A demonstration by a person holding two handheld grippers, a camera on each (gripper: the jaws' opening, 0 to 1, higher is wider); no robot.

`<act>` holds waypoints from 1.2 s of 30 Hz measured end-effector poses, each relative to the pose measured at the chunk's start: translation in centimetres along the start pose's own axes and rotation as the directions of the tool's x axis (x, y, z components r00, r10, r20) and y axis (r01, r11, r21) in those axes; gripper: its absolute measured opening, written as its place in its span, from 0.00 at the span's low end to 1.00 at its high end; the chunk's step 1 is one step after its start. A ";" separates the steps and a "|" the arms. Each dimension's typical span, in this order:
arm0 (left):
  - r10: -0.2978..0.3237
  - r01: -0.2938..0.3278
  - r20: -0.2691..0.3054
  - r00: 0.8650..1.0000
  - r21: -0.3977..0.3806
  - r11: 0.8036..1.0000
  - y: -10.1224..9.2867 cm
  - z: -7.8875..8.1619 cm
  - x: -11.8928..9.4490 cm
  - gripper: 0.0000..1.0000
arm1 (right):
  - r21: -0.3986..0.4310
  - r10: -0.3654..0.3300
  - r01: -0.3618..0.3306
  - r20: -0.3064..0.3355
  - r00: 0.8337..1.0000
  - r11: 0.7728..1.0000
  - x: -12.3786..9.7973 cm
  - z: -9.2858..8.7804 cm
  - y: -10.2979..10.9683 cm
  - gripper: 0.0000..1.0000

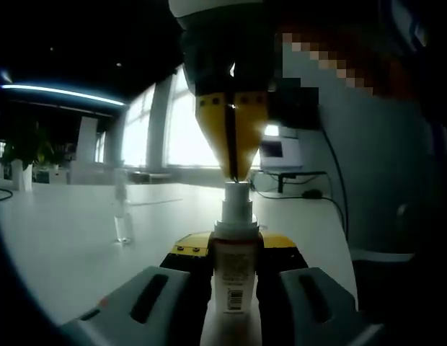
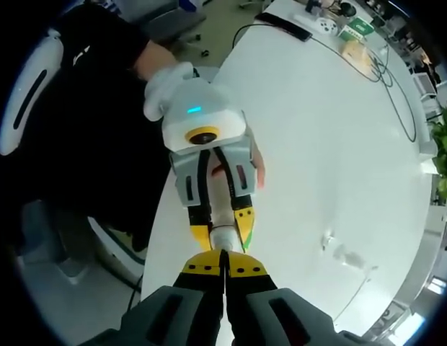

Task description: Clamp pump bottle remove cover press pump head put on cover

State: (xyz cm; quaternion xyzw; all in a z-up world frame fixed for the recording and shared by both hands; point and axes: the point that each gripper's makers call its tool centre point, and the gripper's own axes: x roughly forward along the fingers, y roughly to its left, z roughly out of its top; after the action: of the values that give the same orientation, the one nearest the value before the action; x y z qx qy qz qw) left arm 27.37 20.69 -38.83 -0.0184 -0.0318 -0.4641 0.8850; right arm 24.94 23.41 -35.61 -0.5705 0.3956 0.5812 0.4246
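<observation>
A white pump bottle [image 1: 234, 277] with a barcode label stands upright between my left gripper's [image 1: 236, 249] jaws, which are shut on its body. My right gripper [image 1: 235, 171] comes down from above, shut, its yellow tips touching the pump head [image 1: 236, 192]. In the right gripper view my right gripper [image 2: 223, 268] points down at the pump head [image 2: 223, 236], with the left gripper [image 2: 223, 229] clamped around the bottle below it. The clear cover [image 1: 122, 215] stands apart on the white table [image 1: 65, 245], to the bottle's left. It is the clear cover [image 2: 344, 252] at the right.
A monitor [image 1: 281, 150] and black cables [image 1: 332, 180] are at the table's far end. A plant [image 1: 21, 155] stands far left. A black device [image 2: 285, 25], a green box [image 2: 360, 29] and cables [image 2: 396, 94] lie on the table's far part [image 2: 317, 144]. A person's black sleeve [image 2: 101, 108] is at the table edge.
</observation>
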 end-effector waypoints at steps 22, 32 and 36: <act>0.000 0.000 0.000 1.000 0.000 1.000 0.0 0.0 0.0 0.14 | 0.010 -0.011 0.011 0.006 1.000 1.000 0.0 0.0 -0.2 0.00; 0.001 -0.001 0.000 1.000 -0.003 1.000 0.0 0.0 0.0 0.14 | 0.003 -0.010 0.010 -0.015 1.000 1.000 0.6 0.1 -0.1 0.00; 0.001 -0.001 0.000 1.000 -0.002 1.000 0.0 0.0 0.0 0.14 | 0.006 -0.006 0.006 -0.031 0.999 1.000 0.6 0.1 0.0 0.00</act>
State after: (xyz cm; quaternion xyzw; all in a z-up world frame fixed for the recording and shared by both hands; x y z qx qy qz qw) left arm 27.38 20.70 -38.83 -0.0192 -0.0316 -0.4635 0.8853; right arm 24.94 23.51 -36.25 -0.5793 0.4023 0.5696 0.4219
